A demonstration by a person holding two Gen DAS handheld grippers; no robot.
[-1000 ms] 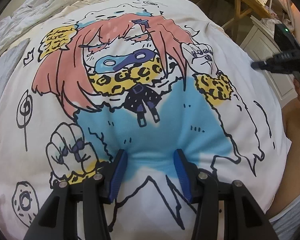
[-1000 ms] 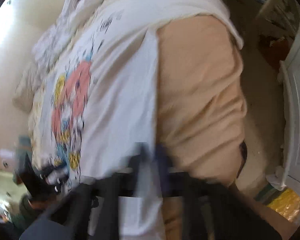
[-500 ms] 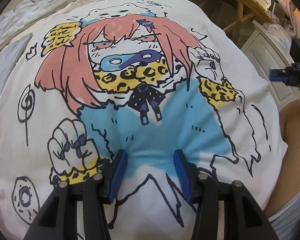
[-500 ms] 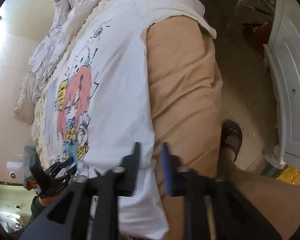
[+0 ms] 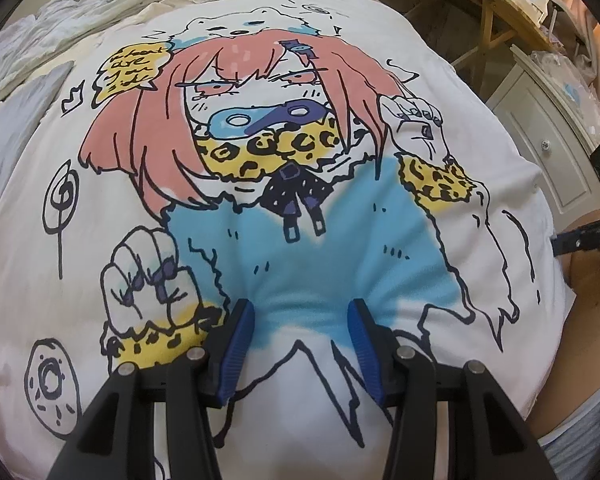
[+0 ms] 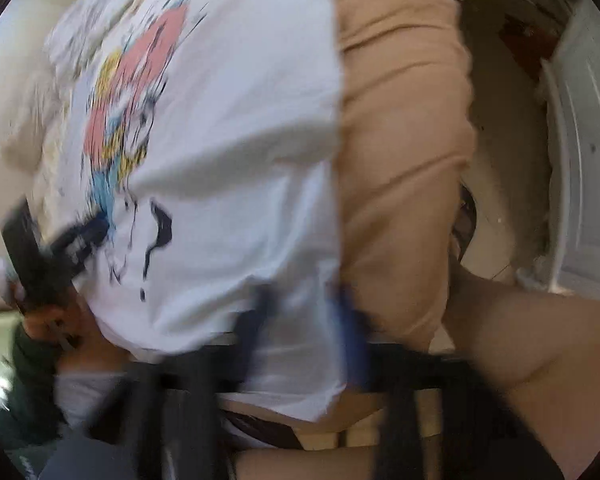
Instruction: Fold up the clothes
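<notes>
**Printed T-shirt spread face-up for folding, one gripper pinning it while the other goes for the side edge**

The left gripper (image 5: 300, 308), jaws apart, plants both fingertips in the blue part of the print on the white T-shirt (image 5: 480, 152), probably to stop the cloth sliding on the tan bed cover (image 6: 400, 140). The right gripper (image 6: 302, 300) has just been closing its jaws over the shirt's side edge, which lies between them. In that smeared frame a gap shows between the fingers, so no firm clamp can be confirmed. No basket or box is in view for the folded shirt (the only storage in sight is a shut white cabinet (image 5: 540, 140) with clear bags (image 5: 560, 68) on top).
</notes>
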